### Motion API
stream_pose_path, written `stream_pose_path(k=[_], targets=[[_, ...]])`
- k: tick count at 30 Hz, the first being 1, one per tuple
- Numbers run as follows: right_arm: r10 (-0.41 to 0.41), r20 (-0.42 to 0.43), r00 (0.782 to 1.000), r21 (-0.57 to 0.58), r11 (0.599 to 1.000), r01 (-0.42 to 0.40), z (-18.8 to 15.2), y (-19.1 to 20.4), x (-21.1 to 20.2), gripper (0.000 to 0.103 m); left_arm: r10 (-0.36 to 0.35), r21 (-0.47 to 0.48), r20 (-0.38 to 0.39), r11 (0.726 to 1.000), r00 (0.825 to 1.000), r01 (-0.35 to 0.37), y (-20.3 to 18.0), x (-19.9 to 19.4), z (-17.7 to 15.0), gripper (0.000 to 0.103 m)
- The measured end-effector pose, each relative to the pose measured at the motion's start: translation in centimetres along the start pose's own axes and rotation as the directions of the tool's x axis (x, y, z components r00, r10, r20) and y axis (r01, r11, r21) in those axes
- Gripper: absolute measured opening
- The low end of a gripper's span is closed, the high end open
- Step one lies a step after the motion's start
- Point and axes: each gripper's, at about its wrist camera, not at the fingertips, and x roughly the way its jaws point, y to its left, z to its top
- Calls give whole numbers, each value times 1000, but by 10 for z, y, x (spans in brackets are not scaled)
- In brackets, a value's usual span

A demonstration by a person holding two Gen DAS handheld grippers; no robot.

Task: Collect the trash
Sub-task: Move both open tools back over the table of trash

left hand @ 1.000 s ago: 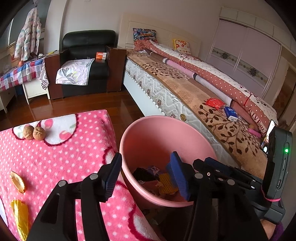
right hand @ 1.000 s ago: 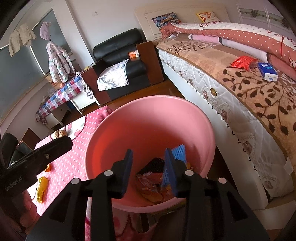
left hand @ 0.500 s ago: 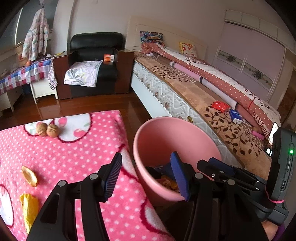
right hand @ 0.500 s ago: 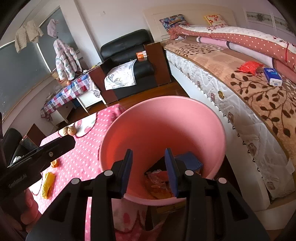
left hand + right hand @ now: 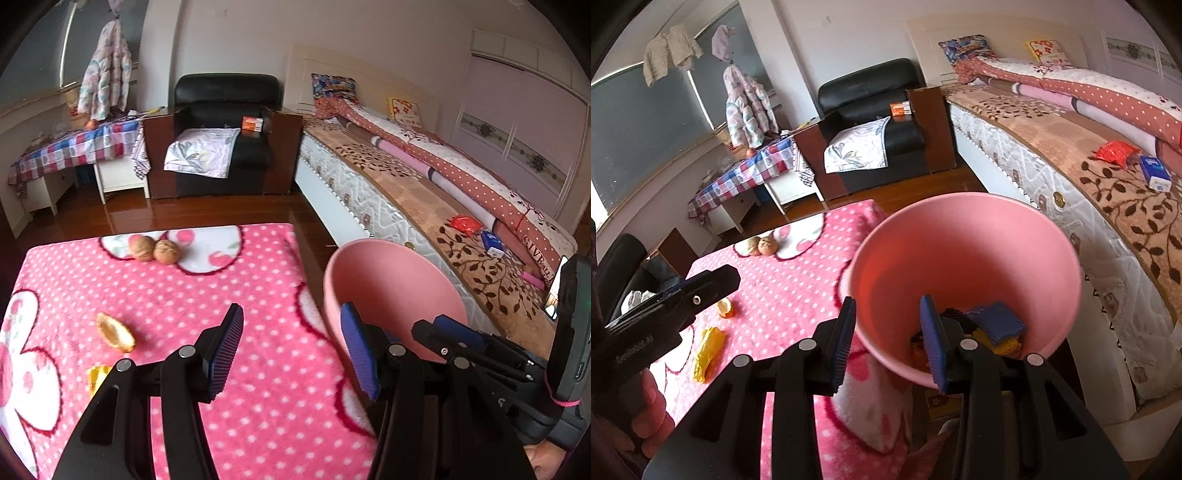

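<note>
A pink bin (image 5: 964, 236) stands by the right edge of the pink dotted table (image 5: 184, 295); it also shows in the left wrist view (image 5: 391, 273). Blue, yellow and dark scraps (image 5: 995, 323) lie in its bottom. On the table lie an orange peel (image 5: 114, 332), a yellow wrapper (image 5: 707, 354) and two walnuts (image 5: 155, 250). My left gripper (image 5: 291, 349) is open and empty above the table's right part. My right gripper (image 5: 888, 339) is open and empty, straddling the bin's near rim.
A bed (image 5: 424, 192) with a red packet (image 5: 466, 225) and a blue box (image 5: 493, 243) runs along the right. A black armchair (image 5: 225, 136) and a checked-cloth desk (image 5: 74, 147) stand at the back across the wooden floor.
Both grippers have drawn back and swung left, away from the bin. The left wrist view has moved from over the bin to over the table, bringing peel and wrapper closer to centre.
</note>
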Motion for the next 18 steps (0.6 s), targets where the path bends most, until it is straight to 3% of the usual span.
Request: stream_pose_path(k=[6,18], targets=[[47,-1,999,-37,998,-47,-2,27,0,37,49,-23,12,999,999,-49,35,-23,-12,54],[144,-55,988,-123,981,-149,-15,85,16,37,157,-140,-37,977,987,-161,133,-59,-51,54]])
